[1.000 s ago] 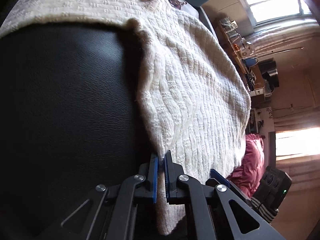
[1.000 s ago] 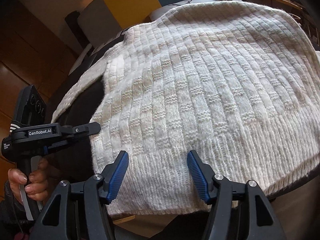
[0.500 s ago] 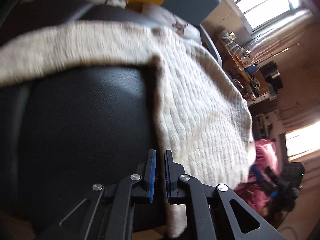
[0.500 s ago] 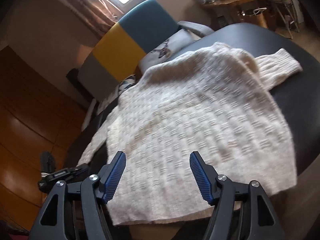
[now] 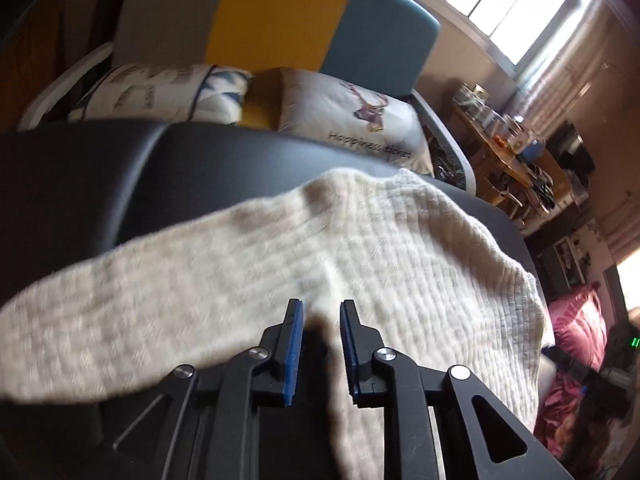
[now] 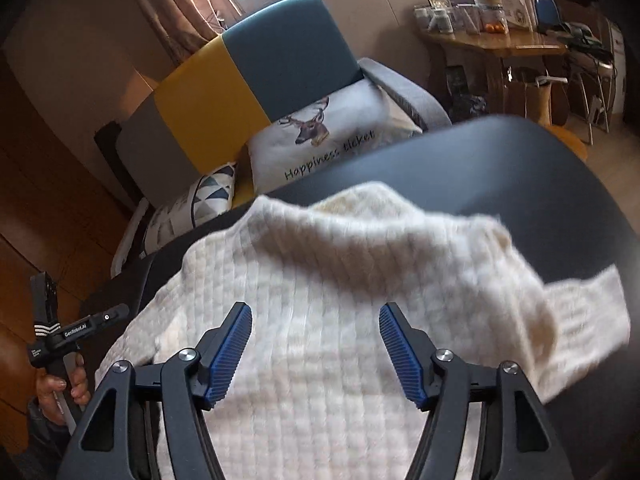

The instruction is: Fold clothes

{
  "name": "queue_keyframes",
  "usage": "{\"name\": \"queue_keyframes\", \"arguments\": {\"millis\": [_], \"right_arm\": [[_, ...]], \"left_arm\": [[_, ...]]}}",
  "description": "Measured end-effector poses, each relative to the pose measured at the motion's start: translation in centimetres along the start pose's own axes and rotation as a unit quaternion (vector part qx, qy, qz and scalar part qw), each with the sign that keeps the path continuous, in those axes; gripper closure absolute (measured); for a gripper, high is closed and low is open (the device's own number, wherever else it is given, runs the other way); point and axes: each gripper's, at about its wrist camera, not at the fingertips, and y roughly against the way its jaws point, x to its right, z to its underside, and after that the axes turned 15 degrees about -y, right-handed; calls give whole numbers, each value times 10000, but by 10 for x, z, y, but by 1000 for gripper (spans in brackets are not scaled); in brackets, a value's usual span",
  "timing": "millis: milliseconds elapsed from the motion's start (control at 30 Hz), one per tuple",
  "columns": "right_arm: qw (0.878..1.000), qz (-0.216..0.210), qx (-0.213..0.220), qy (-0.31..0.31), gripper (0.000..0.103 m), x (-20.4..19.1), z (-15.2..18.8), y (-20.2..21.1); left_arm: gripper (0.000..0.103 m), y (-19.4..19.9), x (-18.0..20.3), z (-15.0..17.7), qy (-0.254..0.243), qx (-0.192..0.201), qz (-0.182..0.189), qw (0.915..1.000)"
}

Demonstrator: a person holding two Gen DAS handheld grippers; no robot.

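Left gripper (image 5: pixel 320 322): jaws opening, a narrow gap between the 2 blue pads, nothing pinched; a dark shadowed fold of the sweater (image 5: pixel 360 272) shows through the gap. Right gripper (image 6: pixel 316 330): jaws wide apart, empty, hovering over the sweater without touching it. Sweater is cream knit, lying spread on the black table (image 6: pixel 540 168), 1 sleeve reaching toward the table's right edge in the right wrist view. Knit is motion-blurred in both views; its near hem is cut off behind the gripper frames. A hand (image 6: pixel 60 390) at the lower left of the right wrist view grips the left tool's handle. Sofa (image 6: pixel 280 52) with a deer pillow (image 6: pixel 320 132) stands behind the table.
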Motion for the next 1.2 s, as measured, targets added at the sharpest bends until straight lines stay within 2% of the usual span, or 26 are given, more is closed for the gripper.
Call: {"name": "queue_keyframes", "arguments": {"millis": [100,200,300,333,367,400,567,600,667,733,800,833,900,933,967,1033,1200], "right_arm": [[9994,-57,-354,2,35,-2,-51,-31],[9959,364,-803,206,35,-8,-82,-78],[9887,676,-1285,373,35,-6,-95,-124],[9859,898,-1340,453,35,-6,-98,-137],[9847,1198,-1255,145,35,-5,-100,-145],[9828,1327,-1282,-3,35,-2,-101,-153],[9767,1393,-1619,204,35,-1,-94,-184],[9762,1439,-1569,413,35,-6,-89,-185],[9725,1491,-1513,951,42,-19,-79,-187],[9673,1640,-1390,1347,62,-28,-72,-190],[9621,1801,-1233,1637,73,-35,-66,-191],[9605,1877,-1139,1709,78,-38,-63,-189],[9560,2007,-975,1904,81,-44,-57,-188],[9529,2085,-887,2018,81,-47,-53,-187],[9496,2163,-790,2127,82,-50,-50,-186],[9390,2414,-508,2395,82,-56,-43,-183],[8864,3366,428,3149,83,-69,-25,-178]], "left_arm": [[71,-29,14,-35,-376,-61,-65,9993],[66,-62,36,-67,-922,-48,-79,9957],[65,-103,57,-99,-1402,-80,-148,9900],[65,-114,60,-105,-1475,-83,-174,9889],[65,-128,63,-112,-1541,-113,-224,9877],[65,-140,63,-118,-1568,-161,-248,9872],[64,-175,55,-136,-1612,-225,-193,9865],[63,-180,53,-139,-1647,-227,-180,9859],[61,-186,57,-137,-1804,-295,-118,9831],[58,-196,64,-136,-2046,-416,-135,9779],[54,-205,72,-134,-2308,-534,-212,9713],[49,-210,75,-133,-2398,-563,-308,9687],[48,-211,79,-129,-2374,-467,-354,9696],[53,-210,80,-127,-2359,-448,-305,9703],[68,-209,82,-125,-2344,-429,-256,9709],[88,-206,87,-119,-2330,-397,-160,9715],[92,-183,111,-92,-2569,114,-348,9657]]}}
